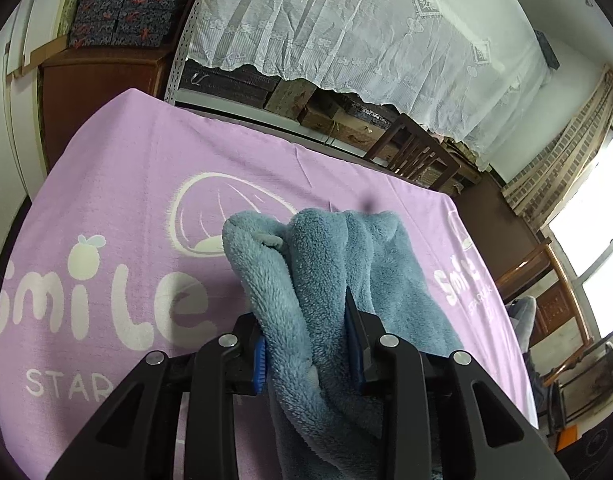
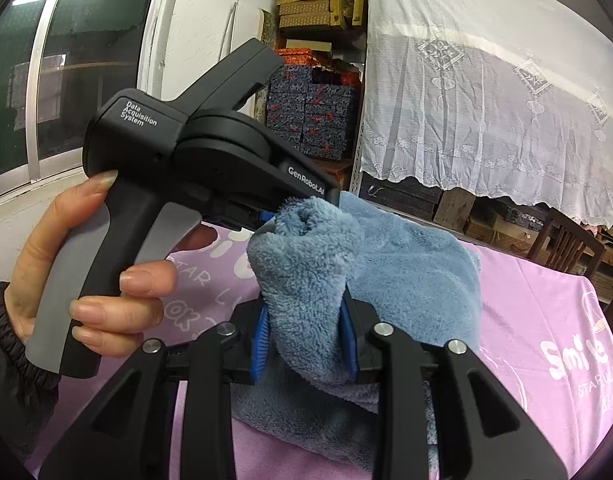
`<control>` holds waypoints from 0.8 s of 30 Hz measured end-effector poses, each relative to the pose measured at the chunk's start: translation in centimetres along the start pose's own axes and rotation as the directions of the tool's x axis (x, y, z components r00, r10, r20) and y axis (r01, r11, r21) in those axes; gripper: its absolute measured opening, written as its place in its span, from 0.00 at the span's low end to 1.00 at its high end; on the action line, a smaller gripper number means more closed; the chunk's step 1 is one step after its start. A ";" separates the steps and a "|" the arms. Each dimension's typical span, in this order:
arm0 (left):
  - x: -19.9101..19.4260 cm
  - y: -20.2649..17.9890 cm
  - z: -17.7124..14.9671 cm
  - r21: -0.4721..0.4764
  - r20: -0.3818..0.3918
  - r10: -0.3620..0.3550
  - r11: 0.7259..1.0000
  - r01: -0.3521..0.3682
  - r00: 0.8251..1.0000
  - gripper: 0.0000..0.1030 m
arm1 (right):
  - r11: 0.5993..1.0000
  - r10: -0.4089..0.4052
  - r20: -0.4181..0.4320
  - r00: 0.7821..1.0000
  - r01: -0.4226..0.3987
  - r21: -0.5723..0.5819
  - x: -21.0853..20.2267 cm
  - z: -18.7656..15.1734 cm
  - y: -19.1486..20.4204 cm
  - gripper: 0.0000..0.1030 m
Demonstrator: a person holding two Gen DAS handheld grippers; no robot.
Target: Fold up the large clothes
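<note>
In the left wrist view, the left gripper [image 1: 309,340] at lower centre has its blue-padded jaws clamped on a bunched fold of the fluffy blue fleece garment [image 1: 326,280], which rises mid-frame above the lilac "Smile" printed table cover [image 1: 126,184]. In the right wrist view, the right gripper [image 2: 306,340] likewise pinches a wad of that fleece at lower centre, while the person's left hand [image 2: 86,264] at left grips the other black tool, its tip biting the fleece just above.
</note>
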State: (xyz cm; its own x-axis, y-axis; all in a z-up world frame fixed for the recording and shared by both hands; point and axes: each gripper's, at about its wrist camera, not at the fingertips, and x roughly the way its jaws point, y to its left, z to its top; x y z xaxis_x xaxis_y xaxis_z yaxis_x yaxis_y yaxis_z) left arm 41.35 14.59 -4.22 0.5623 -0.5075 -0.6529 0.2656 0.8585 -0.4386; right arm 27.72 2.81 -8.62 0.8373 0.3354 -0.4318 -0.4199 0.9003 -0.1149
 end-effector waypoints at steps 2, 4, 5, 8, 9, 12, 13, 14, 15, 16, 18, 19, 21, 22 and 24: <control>0.1 -0.2 -0.1 0.013 0.008 0.010 1.000 -0.010 1.000 0.31 | 1.000 0.005 -0.003 1.000 -0.005 0.001 0.0 0.0 -0.1 0.28; 0.1 -0.5 -0.1 0.025 0.015 0.021 0.999 -0.022 1.000 0.32 | 1.000 0.007 -0.008 1.000 -0.007 0.004 0.1 0.0 -0.1 0.28; 0.2 -0.7 -0.2 0.034 0.019 0.029 0.999 -0.030 0.999 0.31 | 1.000 0.007 -0.009 1.000 -0.007 0.003 0.1 0.0 -0.1 0.28; 0.3 -1.0 -0.3 0.057 0.027 0.056 0.997 -0.057 0.998 0.31 | 1.000 0.007 -0.009 1.000 -0.007 0.004 0.2 0.0 -0.1 0.28; 0.4 -1.2 -0.4 0.070 0.032 0.071 0.995 -0.074 0.997 0.32 | 1.000 0.008 -0.012 1.000 -0.008 0.004 0.2 -0.1 -0.1 0.28; 0.7 -1.8 -0.7 0.101 0.045 0.115 0.988 -0.119 0.992 0.33 | 1.000 0.006 -0.017 1.000 -0.006 -0.002 0.4 -0.3 0.3 0.28; 0.8 -1.9 -0.8 0.110 0.048 0.130 0.985 -0.135 0.990 0.34 | 1.000 0.005 -0.019 1.000 -0.005 -0.005 0.5 -0.3 0.4 0.28; 0.9 -1.9 -0.8 0.117 0.051 0.143 0.982 -0.148 0.988 0.34 | 1.000 0.004 -0.022 1.000 -0.004 -0.007 0.5 -0.4 0.4 0.28; 1.1 -2.2 -1.0 0.134 0.058 0.167 0.976 -0.173 0.984 0.35 | 1.000 0.005 -0.026 1.000 -0.005 -0.008 0.7 -0.3 0.4 0.28; 1.2 -2.4 -1.1 0.146 0.063 0.182 0.971 -0.189 0.981 0.35 | 1.000 0.006 -0.030 1.000 -0.006 -0.009 0.8 -0.4 0.5 0.28; 1.6 -2.6 -1.3 0.173 0.072 0.218 0.958 -0.227 0.973 0.37 | 1.000 0.006 -0.038 0.999 -0.006 -0.013 1.1 -0.7 0.6 0.28; 1.9 -2.7 -1.4 0.188 0.076 0.243 0.949 -0.253 0.967 0.39 | 1.000 0.005 -0.043 0.999 -0.006 -0.016 1.2 -0.8 0.7 0.29; 2.4 -2.7 -1.7 0.215 0.082 0.283 0.931 -0.294 0.956 0.41 | 1.000 0.004 -0.055 0.998 -0.005 -0.028 1.5 -1.1 1.0 0.30; 2.7 -2.6 -1.8 0.224 0.081 0.297 0.925 -0.308 0.951 0.42 | 0.999 0.003 -0.062 0.998 -0.006 -0.036 1.7 -1.3 1.2 0.30; 3.3 -2.3 -2.0 0.237 0.077 0.319 0.915 -0.328 0.945 0.44 | 0.998 0.002 -0.080 0.997 -0.006 -0.058 2.2 -1.6 1.5 0.30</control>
State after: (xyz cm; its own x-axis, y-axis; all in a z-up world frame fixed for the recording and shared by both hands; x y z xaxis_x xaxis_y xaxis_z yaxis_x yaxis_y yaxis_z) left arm 40.99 10.78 -6.56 0.6759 -0.2000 -0.7093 0.2438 0.9690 -0.0409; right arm 28.30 4.47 -11.20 0.8061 0.3136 -0.5019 -0.4447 0.8805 -0.1642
